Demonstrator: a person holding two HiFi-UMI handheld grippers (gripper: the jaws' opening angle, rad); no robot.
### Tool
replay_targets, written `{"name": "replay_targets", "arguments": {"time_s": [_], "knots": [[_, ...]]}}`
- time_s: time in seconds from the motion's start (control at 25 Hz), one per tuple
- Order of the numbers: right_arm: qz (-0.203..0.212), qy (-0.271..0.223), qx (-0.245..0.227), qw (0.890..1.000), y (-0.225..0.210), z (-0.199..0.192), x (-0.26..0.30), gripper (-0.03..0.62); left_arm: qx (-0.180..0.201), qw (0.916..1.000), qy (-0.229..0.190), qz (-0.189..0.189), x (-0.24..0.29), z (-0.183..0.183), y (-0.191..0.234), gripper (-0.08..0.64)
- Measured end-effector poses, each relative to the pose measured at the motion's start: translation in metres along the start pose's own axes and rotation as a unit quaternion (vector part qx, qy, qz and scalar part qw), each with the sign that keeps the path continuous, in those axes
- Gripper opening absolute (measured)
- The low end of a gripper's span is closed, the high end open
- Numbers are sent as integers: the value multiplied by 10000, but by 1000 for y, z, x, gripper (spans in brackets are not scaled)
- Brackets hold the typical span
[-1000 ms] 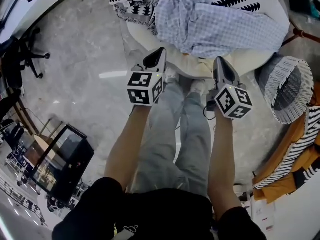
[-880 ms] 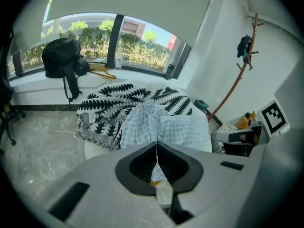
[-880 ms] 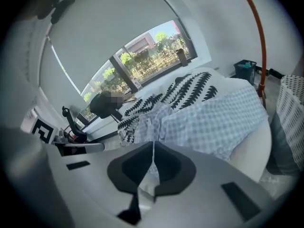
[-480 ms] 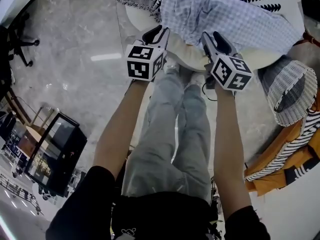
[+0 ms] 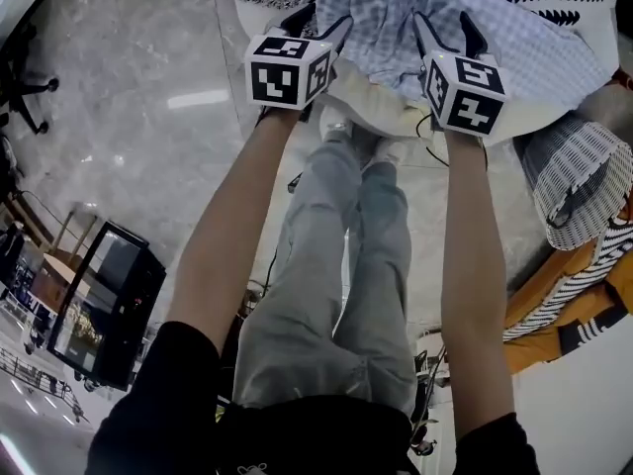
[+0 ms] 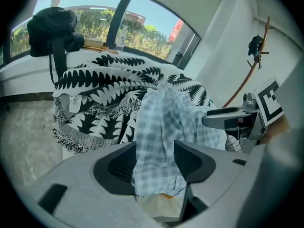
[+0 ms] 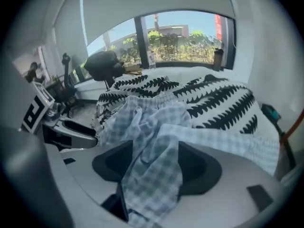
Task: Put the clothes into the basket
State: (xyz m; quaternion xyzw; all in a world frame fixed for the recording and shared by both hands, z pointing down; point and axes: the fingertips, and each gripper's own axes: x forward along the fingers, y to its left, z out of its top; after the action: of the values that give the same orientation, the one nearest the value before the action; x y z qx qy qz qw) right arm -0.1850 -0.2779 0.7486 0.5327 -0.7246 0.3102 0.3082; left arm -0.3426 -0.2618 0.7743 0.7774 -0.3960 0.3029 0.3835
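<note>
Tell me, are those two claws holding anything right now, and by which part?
Nothing is gripped yet. Both the left gripper and right gripper have just been opening their jaws, and the near edge of the checked garment lies between each pair, unclamped.

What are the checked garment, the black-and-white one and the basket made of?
Checked garment: thin woven cloth, probably cotton; it drapes in soft folds. Black-and-white garment: looks knitted, with a ribbed hem. Basket: white openwork weave, perhaps plastic or wicker; matte.

Bright daylight from the windows (image 7: 180,37), glare streak on the glossy floor (image 5: 198,98), strong fisheye bending, dark vignetted corners, near foreground soft
</note>
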Motion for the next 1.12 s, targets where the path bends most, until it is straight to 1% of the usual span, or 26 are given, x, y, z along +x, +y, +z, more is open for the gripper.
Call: {"name": "replay_targets", "arguments": {"time_s": [0.04,0.08,0.16,0.24,0.32,0.4,0.44,0.48,0.52,0.56,0.6,0.72,0.84,0.96,1.04,1.12], "knots": [[-110,3,-240,9997,-6,4,5,265,-61,10000,52,-31,5,-2,1,224],[-171,14,-359,9992,-12,6,10,267,-128,9998,123,-79,10,-5,2,229],[-240,75,-295,9992,-28,8,21,268,-155,9992,267,-235,19,-10,-3,233],[-316,236,-291,9988,-42,5,31,268,141,9985,409,-324,27,-14,-8,238],[-252,512,-541,9969,-42,-3,40,268,417,9973,528,-286,34,-18,-9,238],[-156,777,-841,9933,-35,-13,45,267,374,9973,579,-264,42,-17,-9,238],[-137,846,-884,9924,-31,-18,44,253,263,9974,595,-311,45,-17,-11,238],[-129,861,-806,9929,-29,-22,43,181,124,9971,612,-424,48,-16,-14,234],[-120,840,-618,9945,-28,-27,39,92,-11,9963,621,-592,50,-17,-19,183],[-90,810,-359,9960,-28,-32,35,36,-116,9950,623,-772,50,-18,-26,70],[-25,782,-73,9969,-27,-37,30,31,-182,9936,622,-924,48,-20,-32,35],[248,594,648,9958,-21,-41,9,27,-259,9906,572,-1214,35,-22,-46,29],[438,245,1013,9936,-16,-27,-12,25,-280,9886,383,-1432,20,-12,-58,28],[595,-87,1366,9888,-5,-16,-33,25,-192,9886,217,-1477,2,-1,-65,27],[791,-359,1825,9794,0,-8,-56,23,-94,9889,102,-1482,-16,8,-74,26],[1079,-731,2373,9627,4,6,-84,23,172,9875,-102,-1566,-40,27,-92,21]]}}
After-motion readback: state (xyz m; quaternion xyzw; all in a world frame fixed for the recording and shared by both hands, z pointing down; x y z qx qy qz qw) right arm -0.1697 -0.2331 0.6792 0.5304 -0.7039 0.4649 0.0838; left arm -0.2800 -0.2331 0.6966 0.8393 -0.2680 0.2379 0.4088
